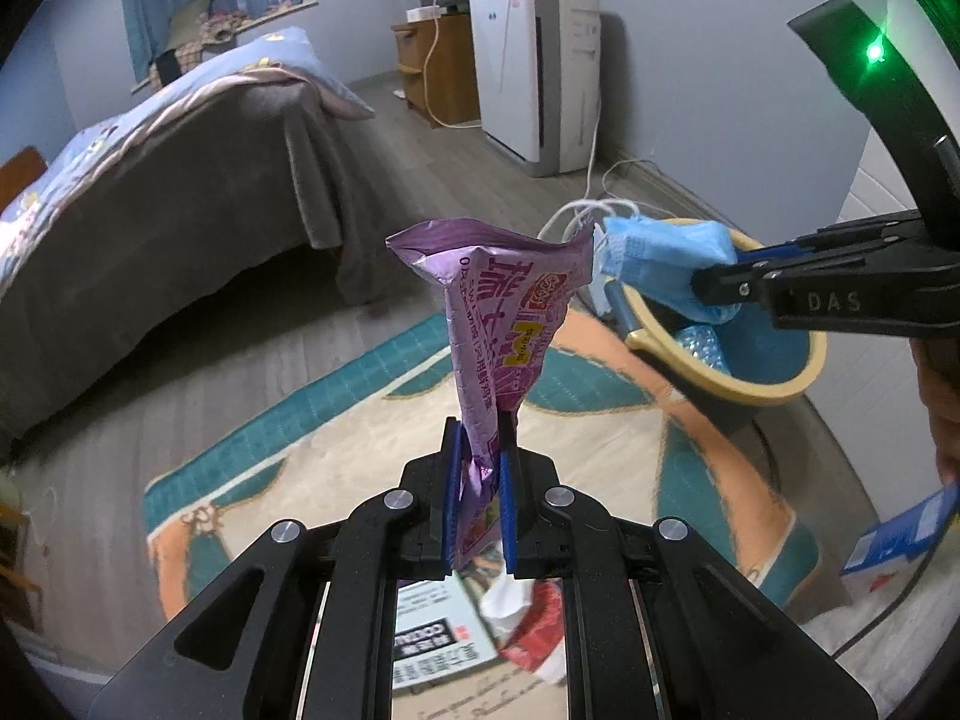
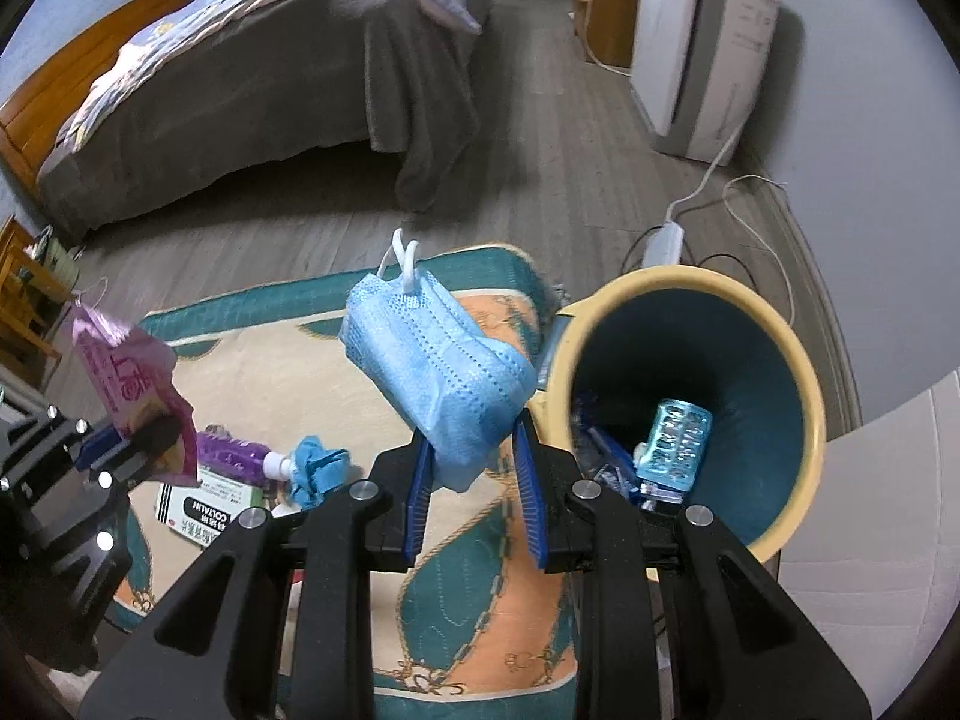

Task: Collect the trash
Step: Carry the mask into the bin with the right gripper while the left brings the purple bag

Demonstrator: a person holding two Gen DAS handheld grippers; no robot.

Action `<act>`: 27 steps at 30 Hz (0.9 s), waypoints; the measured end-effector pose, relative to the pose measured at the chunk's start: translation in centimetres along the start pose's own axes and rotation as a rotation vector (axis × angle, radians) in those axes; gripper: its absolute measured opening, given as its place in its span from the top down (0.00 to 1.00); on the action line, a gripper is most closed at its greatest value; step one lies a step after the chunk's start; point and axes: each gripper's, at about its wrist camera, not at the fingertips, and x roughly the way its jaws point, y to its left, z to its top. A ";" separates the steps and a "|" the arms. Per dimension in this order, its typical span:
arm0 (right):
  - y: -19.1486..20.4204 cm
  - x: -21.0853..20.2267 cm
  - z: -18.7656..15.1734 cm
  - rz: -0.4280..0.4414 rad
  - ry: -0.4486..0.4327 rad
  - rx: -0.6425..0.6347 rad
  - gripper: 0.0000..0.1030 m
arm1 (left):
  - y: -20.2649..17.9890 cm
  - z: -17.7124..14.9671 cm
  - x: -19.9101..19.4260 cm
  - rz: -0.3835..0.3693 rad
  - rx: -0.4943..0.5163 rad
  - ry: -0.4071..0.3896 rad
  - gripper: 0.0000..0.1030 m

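My left gripper (image 1: pixel 478 450) is shut on a purple snack wrapper (image 1: pixel 504 324) and holds it upright above the rug; it also shows in the right wrist view (image 2: pixel 135 384). My right gripper (image 2: pixel 474 450) is shut on a folded blue face mask (image 2: pixel 435 372), held just left of the bin's rim; the mask also shows in the left wrist view (image 1: pixel 666 264). The bin (image 2: pixel 804 372) has a yellow rim and a teal inside and holds a blue blister pack (image 2: pixel 675 444) and other scraps.
On the rug (image 2: pixel 480 630) lie a white medicine box (image 2: pixel 204 510), a purple tube (image 2: pixel 234 456), a crumpled blue paper (image 2: pixel 318 468) and red and white scraps (image 1: pixel 528 630). A bed (image 2: pixel 270 78), an air purifier (image 2: pixel 702 48) and a power strip with cords (image 2: pixel 663 240) stand beyond.
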 end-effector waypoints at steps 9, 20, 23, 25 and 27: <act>-1.8 -0.5 0.1 -0.008 -0.017 0.014 0.76 | -2.7 0.6 1.9 -0.016 -0.018 0.037 0.88; -5.8 1.0 -0.4 -0.037 -0.004 0.068 0.75 | -7.5 2.1 2.4 -0.041 -0.071 -0.005 0.88; -7.1 1.5 -0.6 -0.048 0.001 0.086 0.75 | -8.9 2.5 2.9 -0.049 -0.057 -0.003 0.88; -8.1 1.8 -0.8 -0.053 0.002 0.103 0.75 | -9.5 3.0 3.1 -0.053 -0.054 -0.002 0.88; -9.4 2.5 -1.1 -0.057 0.012 0.127 0.75 | -9.9 3.2 3.4 -0.058 -0.048 -0.001 0.88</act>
